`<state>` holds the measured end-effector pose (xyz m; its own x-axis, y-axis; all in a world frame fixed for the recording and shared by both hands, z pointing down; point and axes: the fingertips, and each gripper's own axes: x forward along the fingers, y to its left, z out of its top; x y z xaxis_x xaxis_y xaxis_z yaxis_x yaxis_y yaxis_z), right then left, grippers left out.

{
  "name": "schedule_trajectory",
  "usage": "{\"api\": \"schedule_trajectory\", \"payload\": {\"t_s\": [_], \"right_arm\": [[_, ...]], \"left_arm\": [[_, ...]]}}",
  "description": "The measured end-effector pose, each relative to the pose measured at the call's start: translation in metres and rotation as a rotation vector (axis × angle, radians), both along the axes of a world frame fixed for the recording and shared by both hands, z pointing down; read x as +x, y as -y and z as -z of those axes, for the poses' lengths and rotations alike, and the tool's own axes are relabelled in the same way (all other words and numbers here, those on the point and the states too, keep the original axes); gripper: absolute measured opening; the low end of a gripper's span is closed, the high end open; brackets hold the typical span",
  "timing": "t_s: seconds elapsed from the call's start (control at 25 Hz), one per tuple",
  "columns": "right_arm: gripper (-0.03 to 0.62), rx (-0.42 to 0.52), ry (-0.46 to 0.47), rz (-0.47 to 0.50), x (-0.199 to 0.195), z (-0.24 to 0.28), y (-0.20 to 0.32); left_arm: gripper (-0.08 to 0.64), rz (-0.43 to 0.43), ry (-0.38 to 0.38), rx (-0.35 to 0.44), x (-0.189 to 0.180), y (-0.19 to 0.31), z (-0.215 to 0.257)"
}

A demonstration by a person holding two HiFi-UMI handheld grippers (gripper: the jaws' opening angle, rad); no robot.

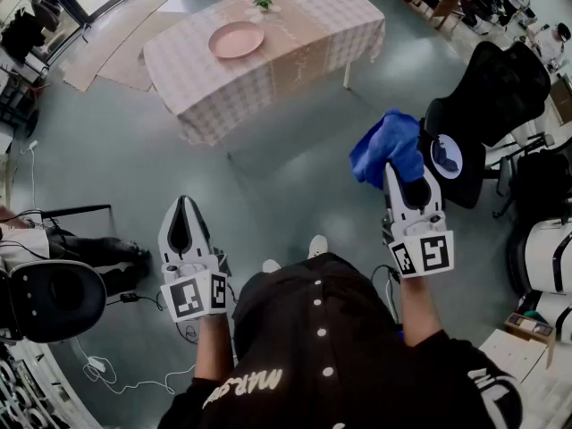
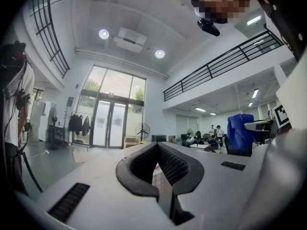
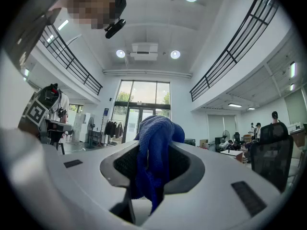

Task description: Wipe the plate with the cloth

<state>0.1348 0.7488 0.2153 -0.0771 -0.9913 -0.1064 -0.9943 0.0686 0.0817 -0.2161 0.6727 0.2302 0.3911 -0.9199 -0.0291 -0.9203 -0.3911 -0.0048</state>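
Cloth (image 1: 389,146) gripped in my right gripper; plate far off on the table.

Nearest to me, my left gripper (image 1: 183,208) sits level with its fingers pressed together and nothing between them; beside it, my right gripper (image 1: 407,181) is closed on the blue cloth, which bunches over the fingertips and, in the right gripper view, hangs down through the gap between the jaws; a black office chair (image 1: 496,96) stands just right of that gripper; well beyond both, across the grey floor (image 1: 295,195), the checked table (image 1: 313,47) carries the pink plate (image 1: 236,39), lying flat and well apart from the cloth; further back on the table, a small pale pot holds a green plant (image 1: 263,2), near the plate but not touching it.
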Motion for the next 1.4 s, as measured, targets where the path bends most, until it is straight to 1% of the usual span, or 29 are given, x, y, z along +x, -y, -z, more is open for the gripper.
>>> {"api": "schedule_trajectory", "payload": {"t_s": [0.16,0.36,0.56,0.8,0.88,0.92,0.96,1.0,1.04,1.24,1.4], "right_arm": [[0.118,0.002,-0.004,0.005,0.001,-0.002,0.002],[0.121,0.025,0.036,0.026,0.003,0.000,0.001],[0.121,0.026,0.039,0.031,0.009,0.001,0.004],[0.121,0.014,0.052,0.042,0.019,-0.005,0.013],[0.121,0.013,0.053,0.048,0.023,-0.006,0.016],[0.121,0.014,0.054,0.050,0.026,-0.007,0.018],[0.121,0.014,0.055,0.053,0.029,-0.007,0.020],[0.121,0.012,0.057,0.056,0.033,-0.008,0.022],[0.121,0.011,0.058,0.060,0.037,-0.010,0.024],[0.121,0.009,0.062,0.080,0.062,-0.013,0.035],[0.121,0.011,0.062,0.099,0.076,-0.015,0.043]], "left_arm": [[0.017,-0.009,-0.006,0.002,0.005,0.003,-0.001],[0.017,-0.011,0.018,-0.009,0.010,0.005,-0.004],[0.017,-0.016,0.031,-0.034,0.018,0.008,-0.009],[0.018,-0.027,0.069,-0.043,0.034,0.014,-0.014],[0.020,-0.026,0.070,-0.045,0.039,0.016,-0.015],[0.032,-0.021,0.067,-0.041,0.042,0.017,-0.015],[0.112,-0.011,0.063,-0.034,0.044,0.018,-0.014],[0.277,0.001,0.063,-0.027,0.047,0.019,-0.013],[0.321,0.012,0.064,-0.023,0.050,0.020,-0.013],[0.322,0.042,0.075,-0.023,0.070,0.025,-0.014],[0.322,0.061,0.078,-0.041,0.083,0.026,-0.019]]}}
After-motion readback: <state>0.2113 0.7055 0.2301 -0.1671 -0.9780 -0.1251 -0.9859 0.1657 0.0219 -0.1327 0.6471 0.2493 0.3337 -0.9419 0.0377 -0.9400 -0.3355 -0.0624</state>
